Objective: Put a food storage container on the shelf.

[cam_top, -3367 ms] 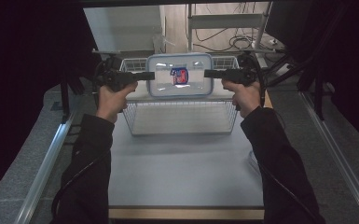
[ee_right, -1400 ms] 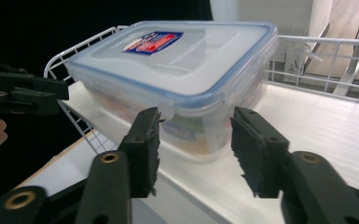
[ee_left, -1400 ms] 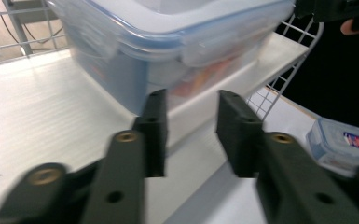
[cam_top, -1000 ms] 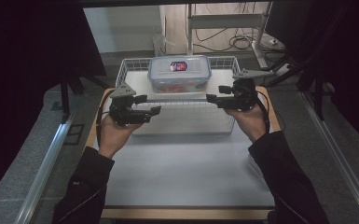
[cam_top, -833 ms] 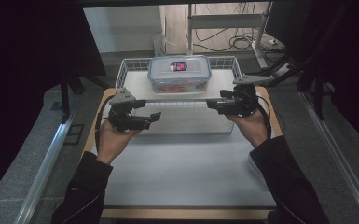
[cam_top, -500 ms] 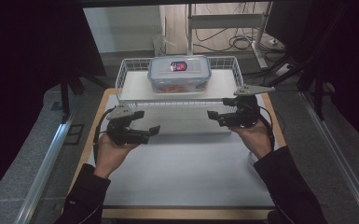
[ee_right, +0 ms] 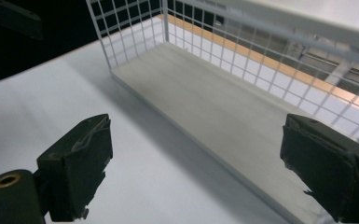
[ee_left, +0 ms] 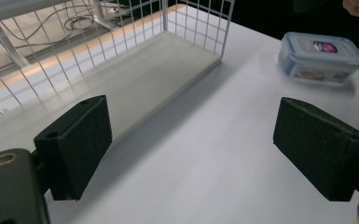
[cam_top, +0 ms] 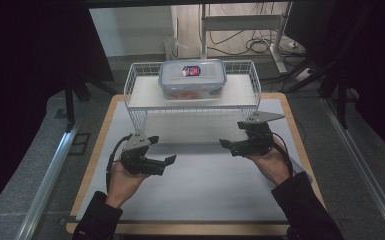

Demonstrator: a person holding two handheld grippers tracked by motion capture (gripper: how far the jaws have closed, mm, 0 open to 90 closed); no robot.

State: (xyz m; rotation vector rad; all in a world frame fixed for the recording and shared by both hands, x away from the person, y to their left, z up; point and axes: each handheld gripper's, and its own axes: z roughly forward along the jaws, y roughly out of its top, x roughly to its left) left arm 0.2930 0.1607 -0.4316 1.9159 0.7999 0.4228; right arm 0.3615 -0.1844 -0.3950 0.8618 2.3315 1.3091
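White table mat [cam_top: 200, 195] fills the near ground. Left gripper [cam_top: 166, 162] at 8 o'clock and right gripper [cam_top: 226, 145] at 4 o'clock hang over it, jaws spread, both empty. Beyond, at 12 o'clock, the lidded box [cam_top: 192, 79] sits atop the wire rack [cam_top: 139, 92], long axis crosswise, about equally far from either hand. Since a second ago, both grippers have pulled back nearer.

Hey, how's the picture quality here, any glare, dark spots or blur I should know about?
High view: surroundings nearly black, glare on the container lid, rack shadow on the table. Left gripper view: sharp, rack shadow on the table. Right gripper view: top rail blurred, jaws sharp.
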